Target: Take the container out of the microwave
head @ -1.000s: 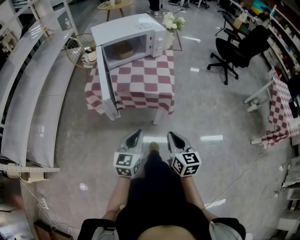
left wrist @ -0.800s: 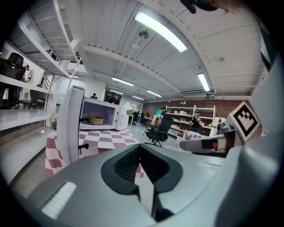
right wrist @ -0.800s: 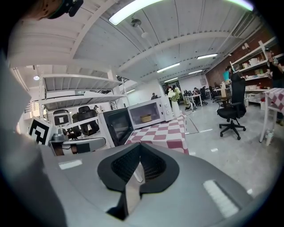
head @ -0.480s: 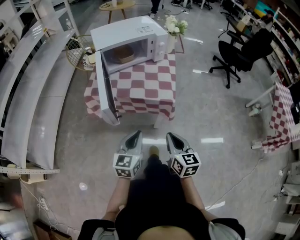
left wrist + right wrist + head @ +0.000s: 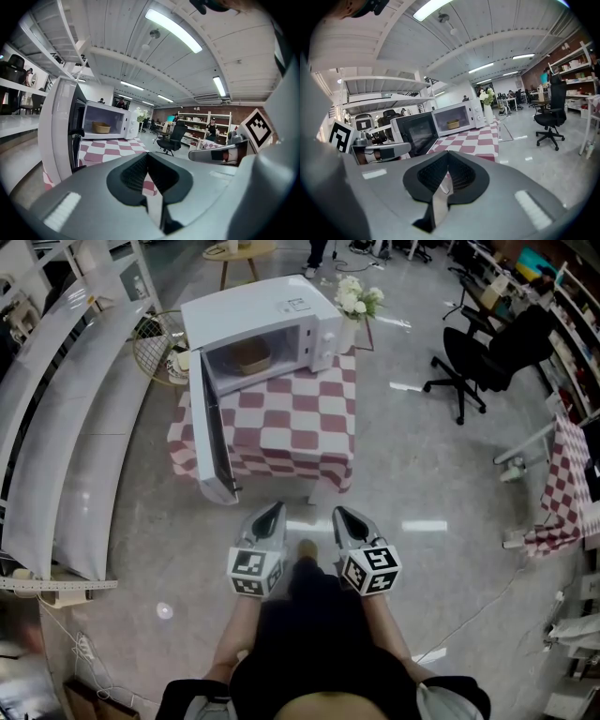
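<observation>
A: Grey polished floor (image 5: 422, 474), glossy, streaked with reflected strip lights. And around the microwave (image 5: 253, 310)?

B: Sits on a red-and-white checked tablecloth (image 5: 291, 423). Door (image 5: 211, 442) swung wide open on the microwave's left side, reaching out past the cloth's front edge. Vase of white flowers (image 5: 356, 306) just right of the microwave. Black office chair (image 5: 487, 357) well off to its right. Round wooden table (image 5: 239, 251) behind it. Long white curved counter (image 5: 66, 418) to its left, with a round wire frame (image 5: 155, 338) between.

A: And the container (image 5: 251, 357)?

B: Inside the microwave's cavity, tan and low, toward the back. Only the rim and one side on show, so no telling what lies in it.

A: Grippers?

B: Left gripper (image 5: 272, 510) and right gripper (image 5: 343, 514) side by side, well in front of the microwave and short of the cloth. Both with jaws pressed together, nothing between them.

A: Anything cut off or unclear?

B: Second checked cloth (image 5: 562, 474) far right of the microwave, clipped by the frame edge. Whatever carries the near cloth mostly hidden beneath it. Print on the microwave's top label too small to read.
</observation>
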